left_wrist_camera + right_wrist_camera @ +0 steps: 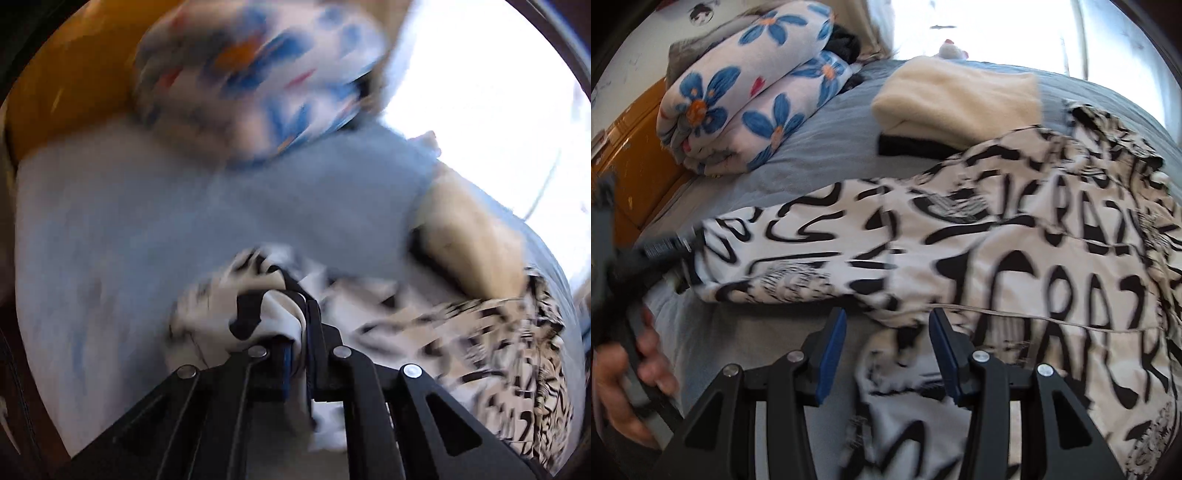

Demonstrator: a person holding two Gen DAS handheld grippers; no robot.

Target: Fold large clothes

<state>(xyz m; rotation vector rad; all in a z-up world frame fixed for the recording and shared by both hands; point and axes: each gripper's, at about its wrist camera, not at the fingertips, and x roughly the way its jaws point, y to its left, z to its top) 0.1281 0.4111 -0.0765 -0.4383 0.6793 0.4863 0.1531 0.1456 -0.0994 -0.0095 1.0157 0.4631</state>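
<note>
printed garment (960, 236) pinched in left claw (284, 306)

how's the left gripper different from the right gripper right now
The left gripper is shut on a fold of the black-and-white printed garment; the right gripper stands open with nothing pinched. The left one holds the garment's far end, out at the left of the right wrist view; the right one hangs over the near edge, cloth below its blue pads. Both are black two-finger grippers working the same garment on the grey-blue bed.
</note>
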